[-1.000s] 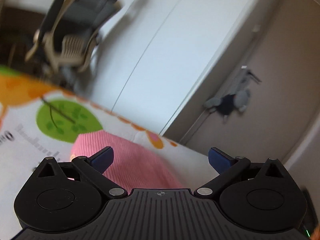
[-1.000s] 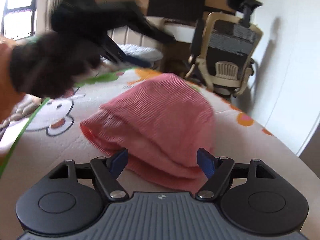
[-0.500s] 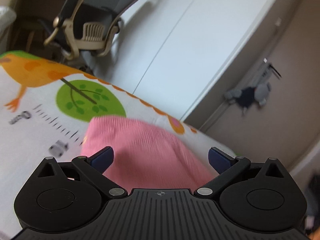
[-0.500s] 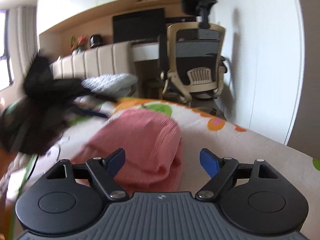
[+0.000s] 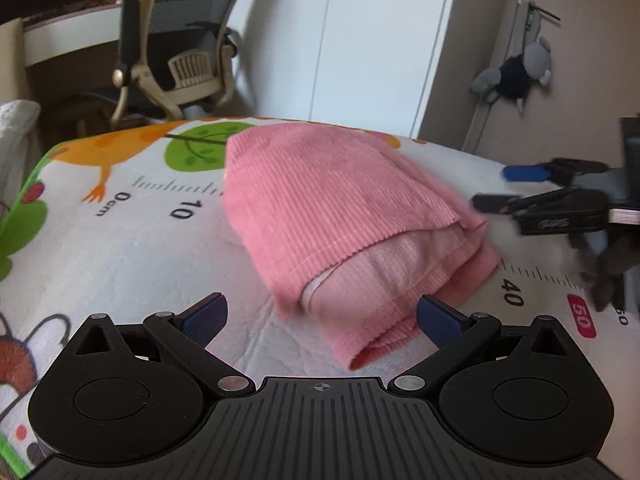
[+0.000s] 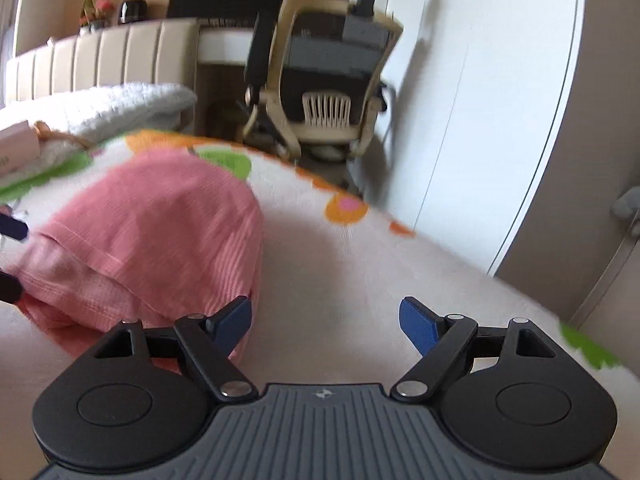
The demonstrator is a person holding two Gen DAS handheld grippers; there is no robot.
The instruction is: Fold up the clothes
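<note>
**Nearly between my left fingers: the folded pink bundle**

Right now both pairs of fingers stand wide apart and grip nothing. My left gripper (image 5: 322, 314) points straight at the pink ribbed knit garment (image 5: 340, 216), whose near end lies just ahead, between the two blue pads, with its layered hems facing me. It lies as a compact, several-layered bundle on the white cartoon-printed play mat with a ruler scale (image 5: 120, 248). Its long axis runs away from my left fingers, toward the beige mesh office chair (image 5: 180, 40).

My right gripper (image 6: 326, 322) aims past the bundle; there the garment (image 6: 160, 236) sits off to the left, its edge near my left-hand pad, with bare mat between the pads. Seen from the left wrist, the right gripper (image 5: 560, 196) hovers beside the bundle's right flank.

So the left hand is nearer and squarely aligned. The bundle looks folded already; I cannot tell whether another fold is due.
</note>
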